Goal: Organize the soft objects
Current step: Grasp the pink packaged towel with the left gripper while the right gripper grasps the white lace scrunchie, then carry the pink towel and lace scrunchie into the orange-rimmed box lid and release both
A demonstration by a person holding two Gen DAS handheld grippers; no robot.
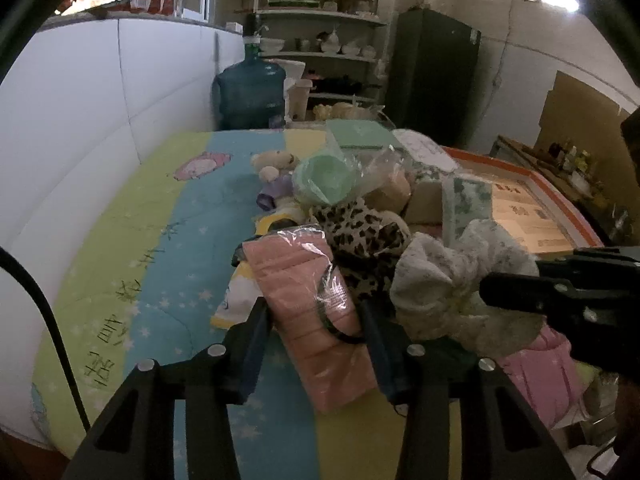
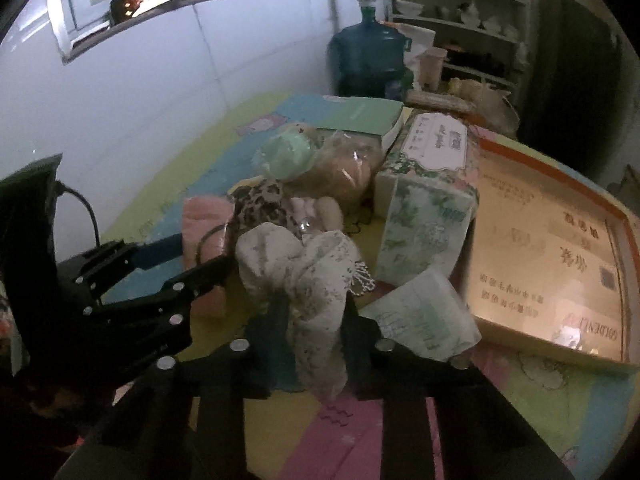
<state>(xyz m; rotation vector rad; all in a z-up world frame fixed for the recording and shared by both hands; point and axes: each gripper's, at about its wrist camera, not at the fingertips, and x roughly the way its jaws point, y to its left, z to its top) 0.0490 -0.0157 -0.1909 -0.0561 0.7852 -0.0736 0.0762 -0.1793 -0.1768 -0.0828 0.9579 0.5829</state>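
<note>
Pink packet pinched in left gripper — cloth in right gripper.

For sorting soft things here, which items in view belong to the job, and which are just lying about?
Job:
- pink cloth pack, clamped by the left gripper
- white floral cloth, clamped by the right gripper
- leopard-print cloth
- teddy bear

Lying about:
- water jug
- green book
- tissue box
- orange-rimmed box

My left gripper is matte black with dark blue fingers and round silver screws. A black cable trails at nine o'clock. My right gripper matches it: black frame, silver screws.
</note>
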